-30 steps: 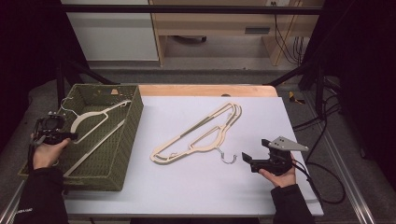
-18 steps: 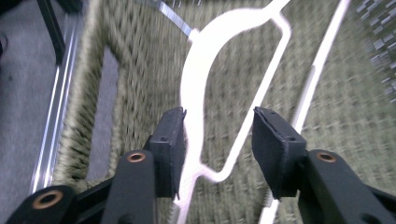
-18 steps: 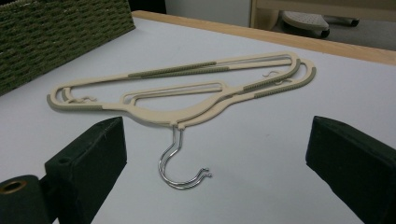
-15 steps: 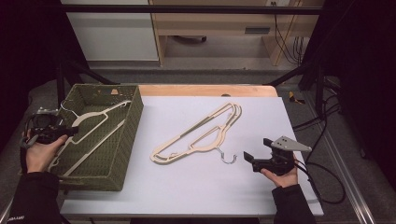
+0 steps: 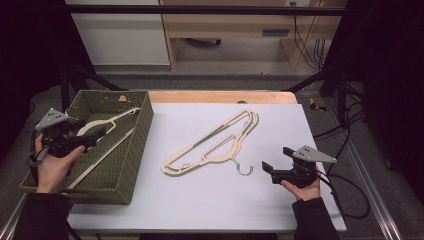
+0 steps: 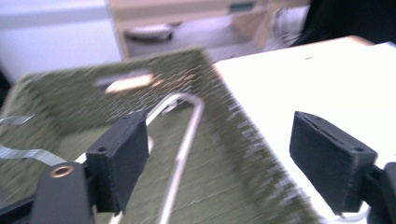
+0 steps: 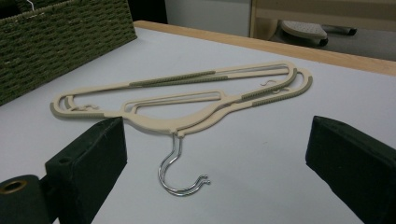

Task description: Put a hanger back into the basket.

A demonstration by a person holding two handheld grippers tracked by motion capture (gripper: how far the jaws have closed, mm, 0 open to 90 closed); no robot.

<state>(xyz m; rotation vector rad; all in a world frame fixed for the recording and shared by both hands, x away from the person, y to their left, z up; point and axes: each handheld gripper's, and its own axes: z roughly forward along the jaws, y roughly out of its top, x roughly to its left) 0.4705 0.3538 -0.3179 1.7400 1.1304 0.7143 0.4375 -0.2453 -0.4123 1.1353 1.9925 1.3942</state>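
Woven green basket [image 5: 131, 150] at left, one cream hanger [image 5: 102, 125] lying inside. Left gripper [image 5: 102, 134] above it, jaws just opened wide, nothing between them: drop-off step apparently finished. Mid-table, stacked hangers [image 5: 215, 145], hooks near. Right gripper [image 5: 266, 169] just beside those hooks, spread wide, empty. Next, probably: close on one hanger.

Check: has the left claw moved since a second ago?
Yes. The left claw has lifted away from the basket's near-left rim toward its far end, opening, nothing between its pads.
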